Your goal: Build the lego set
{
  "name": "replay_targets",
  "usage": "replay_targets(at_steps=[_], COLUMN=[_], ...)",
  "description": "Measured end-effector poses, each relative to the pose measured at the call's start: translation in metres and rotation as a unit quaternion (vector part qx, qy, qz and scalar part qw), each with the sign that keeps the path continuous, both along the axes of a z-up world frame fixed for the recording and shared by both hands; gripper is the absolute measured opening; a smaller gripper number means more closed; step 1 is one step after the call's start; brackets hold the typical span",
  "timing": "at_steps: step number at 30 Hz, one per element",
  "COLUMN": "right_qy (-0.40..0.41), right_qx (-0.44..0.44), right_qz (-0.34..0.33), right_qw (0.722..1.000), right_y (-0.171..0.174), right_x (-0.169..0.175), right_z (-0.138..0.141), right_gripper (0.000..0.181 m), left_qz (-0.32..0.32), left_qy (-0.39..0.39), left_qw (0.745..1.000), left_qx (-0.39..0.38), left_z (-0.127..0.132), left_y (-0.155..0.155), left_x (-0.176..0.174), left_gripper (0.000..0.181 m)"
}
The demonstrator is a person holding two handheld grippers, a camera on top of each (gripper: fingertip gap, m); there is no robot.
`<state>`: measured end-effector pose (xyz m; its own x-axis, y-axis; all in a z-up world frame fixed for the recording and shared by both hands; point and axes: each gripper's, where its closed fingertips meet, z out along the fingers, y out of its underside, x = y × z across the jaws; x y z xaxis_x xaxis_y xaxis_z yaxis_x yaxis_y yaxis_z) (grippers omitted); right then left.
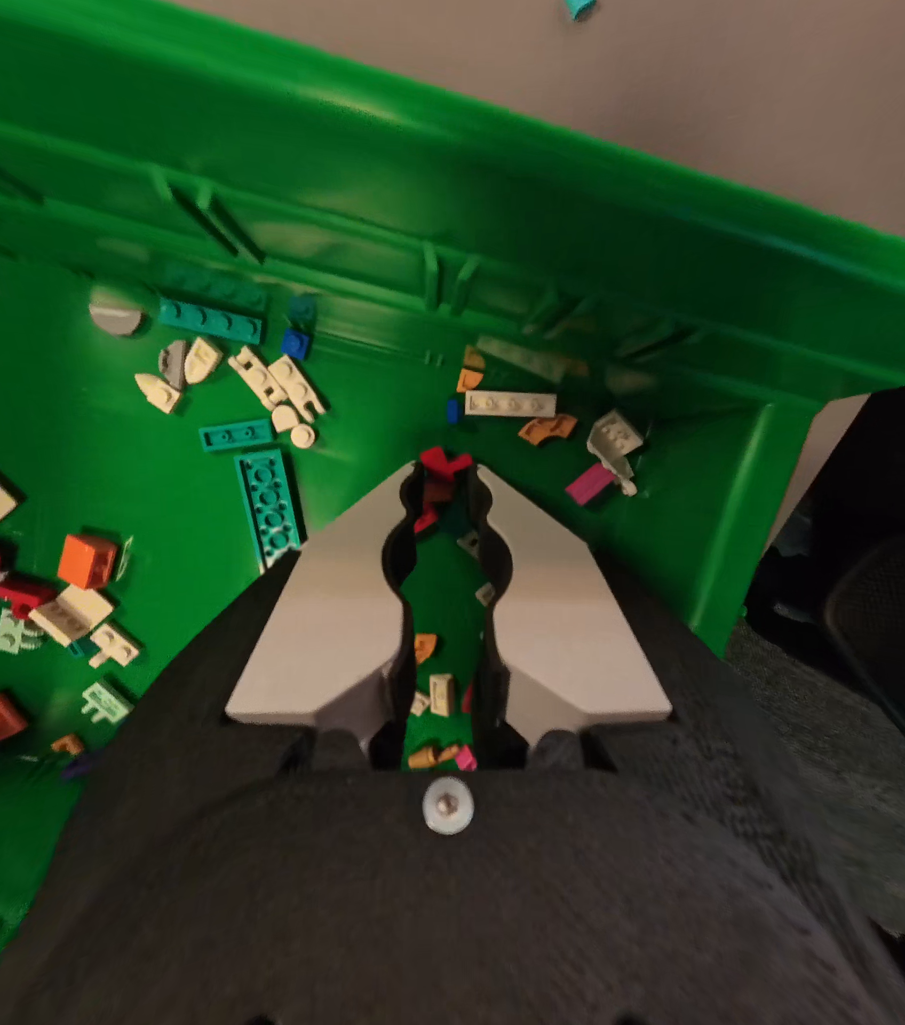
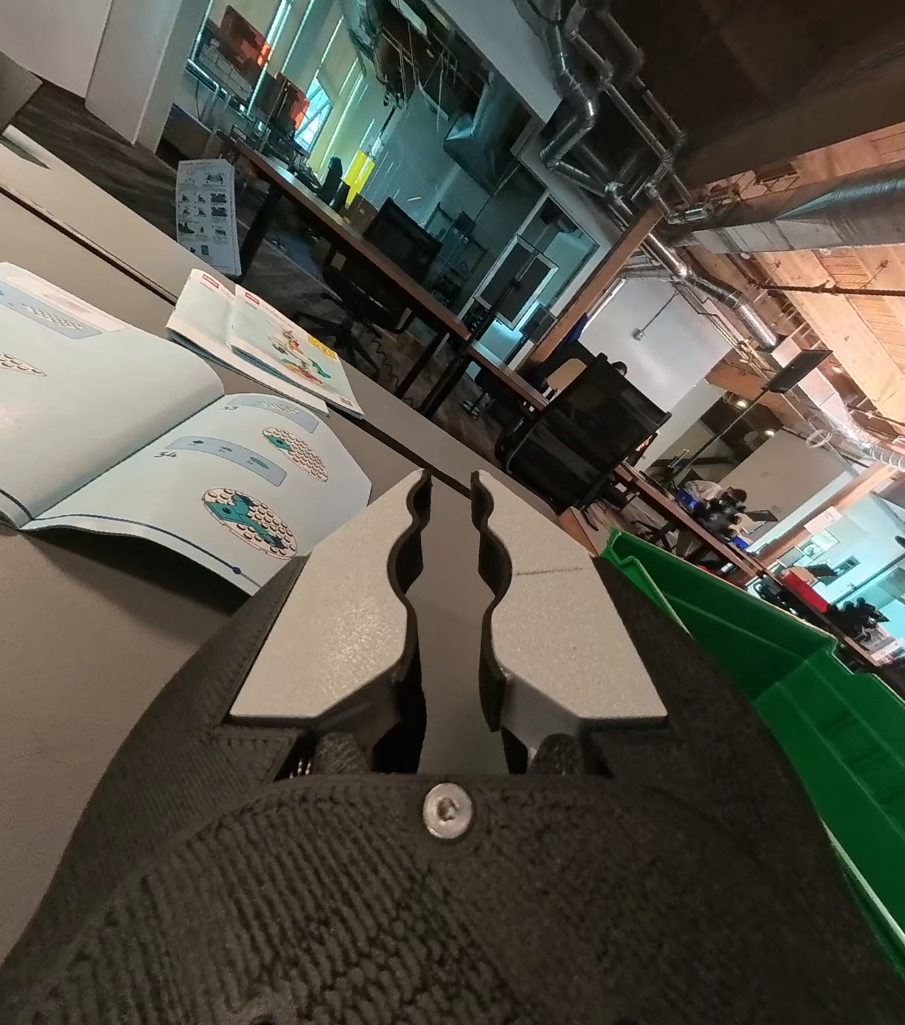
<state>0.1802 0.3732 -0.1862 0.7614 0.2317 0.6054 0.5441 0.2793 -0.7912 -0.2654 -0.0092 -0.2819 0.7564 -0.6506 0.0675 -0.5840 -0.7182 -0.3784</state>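
Green bin (image 1: 439, 233) walls frame my left gripper (image 1: 446, 471), which points down at the loose bricks on the bin floor; its tips are nearly together around a small red piece (image 1: 442, 461), though I cannot tell whether they truly pinch it. Teal plates (image 1: 267, 505), white bits (image 1: 510, 403) and an orange brick (image 1: 87, 560) lie scattered nearby. My right gripper (image 2: 450, 480) sits low over the grey table (image 2: 40, 638), jaws parted and empty, beside the bin (image 2: 805, 699) and near the open manual (image 2: 123, 444).
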Motion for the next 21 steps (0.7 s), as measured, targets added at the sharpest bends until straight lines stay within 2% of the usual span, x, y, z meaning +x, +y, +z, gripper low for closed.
replay_targets(at_steps=[2,4,6,8,10,11,21], right_qy=[0.000,0.000,-0.001,-0.001,-0.002,-0.002,-0.001], right_qx=[0.000,0.000,0.000,0.000,0.000,0.000,-0.001], right_qz=[0.001,0.001,0.002,0.003,0.003,0.003,0.007], right_qw=[1.000,1.000,1.000,1.000,1.000,1.000,1.000], right_y=[0.000,0.000,0.000,0.000,0.000,-0.001,-0.001], right_x=[0.000,-0.001,-0.001,-0.001,-0.001,-0.001,-0.002], right_z=[0.000,0.000,0.000,0.000,0.000,0.000,-0.001], right_gripper=[0.013,0.012,0.012,0.012,0.012,0.012,0.012], left_qz=[0.020,0.043,0.035,0.015,-0.002,-0.006,0.009], left_qy=[0.015,0.028,0.006,-0.019,-0.017,-0.013,-0.020], left_qw=[1.000,0.999,0.999,0.999,0.998,0.998,0.998], left_qx=[-0.012,-0.003,0.026,0.045,0.058,0.058,0.051], left_z=[0.000,0.000,0.007,0.012,0.013,0.011,-0.003], left_y=[-0.004,0.000,0.006,0.010,0.011,0.011,0.014], left_x=[-0.007,-0.013,-0.005,0.006,0.011,0.012,0.013], left_gripper=[0.015,0.030,0.033,0.026,0.009,0.007,0.011])
